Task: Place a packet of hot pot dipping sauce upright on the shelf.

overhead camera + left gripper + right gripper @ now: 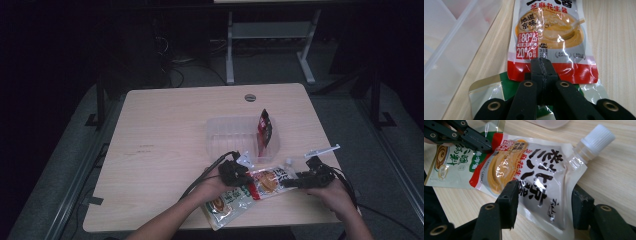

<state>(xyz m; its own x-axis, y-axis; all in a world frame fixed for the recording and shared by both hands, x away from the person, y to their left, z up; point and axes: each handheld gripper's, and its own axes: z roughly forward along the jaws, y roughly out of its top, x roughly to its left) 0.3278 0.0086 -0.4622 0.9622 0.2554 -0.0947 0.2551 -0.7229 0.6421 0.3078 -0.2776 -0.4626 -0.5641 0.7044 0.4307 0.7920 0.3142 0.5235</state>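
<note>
A sauce pouch (267, 181) with a red bottom band and a white screw cap (597, 138) lay flat near the front edge of the bench (165, 130), overlapping a second, green-trimmed pouch (223, 206) that sat nearer the person. The left gripper (541, 65) had its jaws pressed together on the red band of the sauce pouch — its own view showed the two black pads meeting there. The right gripper (544, 200) stood with jaws wide apart on either side of the pouch's cap end, holding nothing; the pouch lay between them, and contact could not be told.

The gripper views gave print the high view blurred: "80%" and "20%" in white on red, Chinese characters above a picture of tan paste, large black characters across the upper half. The high view alone showed a clear plastic tub (235, 135) just behind the pouches with a dark red packet (264, 129) standing in it — and a small white strip (322, 150) on the bench by the right hand (335, 197).
</note>
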